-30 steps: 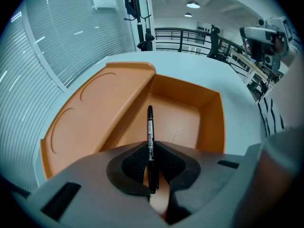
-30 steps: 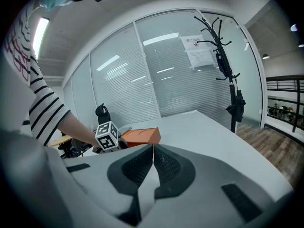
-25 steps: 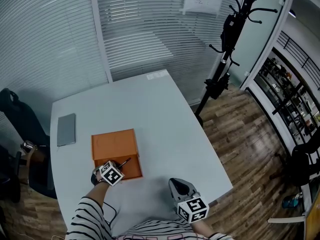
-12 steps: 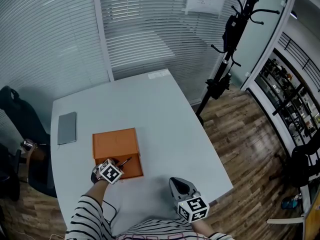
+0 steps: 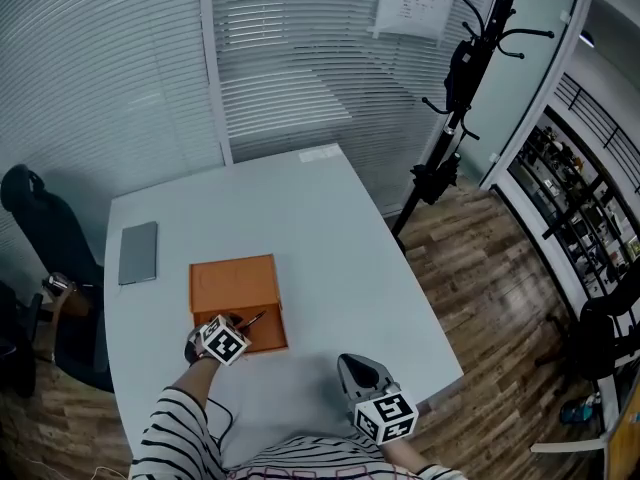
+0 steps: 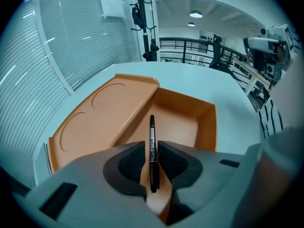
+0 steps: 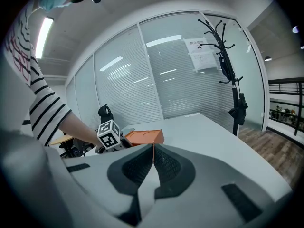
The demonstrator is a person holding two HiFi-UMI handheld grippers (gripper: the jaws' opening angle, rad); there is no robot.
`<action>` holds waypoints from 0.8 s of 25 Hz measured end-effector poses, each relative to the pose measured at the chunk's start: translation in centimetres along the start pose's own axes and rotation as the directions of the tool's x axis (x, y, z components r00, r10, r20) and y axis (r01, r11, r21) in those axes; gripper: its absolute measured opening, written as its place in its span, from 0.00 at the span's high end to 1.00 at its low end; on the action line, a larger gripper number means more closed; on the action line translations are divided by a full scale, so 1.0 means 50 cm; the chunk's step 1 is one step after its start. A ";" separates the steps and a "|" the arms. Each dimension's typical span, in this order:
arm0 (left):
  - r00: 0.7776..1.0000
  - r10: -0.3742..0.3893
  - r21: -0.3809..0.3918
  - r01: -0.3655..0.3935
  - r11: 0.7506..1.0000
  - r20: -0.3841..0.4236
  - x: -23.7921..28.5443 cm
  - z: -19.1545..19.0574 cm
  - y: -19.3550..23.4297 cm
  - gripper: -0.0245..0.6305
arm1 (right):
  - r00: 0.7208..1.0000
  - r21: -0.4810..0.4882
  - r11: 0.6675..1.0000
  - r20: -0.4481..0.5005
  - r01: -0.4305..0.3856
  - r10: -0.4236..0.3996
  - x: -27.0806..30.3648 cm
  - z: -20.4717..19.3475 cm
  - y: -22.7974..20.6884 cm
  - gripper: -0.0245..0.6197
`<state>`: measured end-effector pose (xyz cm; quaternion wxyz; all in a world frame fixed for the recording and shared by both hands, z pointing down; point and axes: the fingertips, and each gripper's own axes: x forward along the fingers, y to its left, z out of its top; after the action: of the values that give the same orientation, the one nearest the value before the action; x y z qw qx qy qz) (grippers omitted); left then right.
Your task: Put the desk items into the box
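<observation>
An orange box [image 5: 236, 297] lies on the white desk [image 5: 330, 248], its lid [image 6: 102, 113] slid back so the near part of the tray [image 6: 183, 120] shows. My left gripper [image 6: 152, 158] is shut on a black pen [image 6: 152, 148], which points out over the open tray. From the head view the pen [image 5: 250, 321] sticks out of the left gripper [image 5: 232, 334] above the box's front end. My right gripper [image 7: 153, 165] is shut with nothing in it and hovers over the desk's near edge [image 5: 368, 380], to the right of the box [image 7: 145, 137].
A grey notebook [image 5: 138, 252] lies at the desk's left side. A black office chair [image 5: 45, 238] stands left of the desk and a coat stand [image 5: 450, 118] to its right. Window blinds run behind the desk's far edge.
The left gripper and pen have shifted very slightly over the open box. The right gripper has stayed where it was.
</observation>
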<state>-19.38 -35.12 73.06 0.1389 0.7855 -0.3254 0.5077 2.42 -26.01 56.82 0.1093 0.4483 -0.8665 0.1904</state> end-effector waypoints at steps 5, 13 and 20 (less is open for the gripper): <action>0.999 0.011 -0.016 -0.011 1.000 0.042 -0.031 0.001 -0.010 0.82 | 1.000 -0.007 1.000 0.011 -0.004 0.004 -0.020 0.000 0.023 0.92; 0.981 0.069 -0.059 -0.059 0.997 0.182 -0.109 0.022 -0.015 0.88 | 1.000 -0.014 1.000 0.023 0.002 -0.002 -0.047 -0.008 0.067 0.92; 0.919 0.155 -0.131 -0.114 0.985 0.363 -0.217 0.036 -0.018 0.91 | 1.000 -0.030 1.000 0.027 -0.003 0.004 -0.062 -0.020 0.124 0.92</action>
<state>-20.50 -31.42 62.73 0.0817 0.8346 -0.4258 0.3398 -0.85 -20.07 55.16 0.1039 0.4476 -0.8715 0.1713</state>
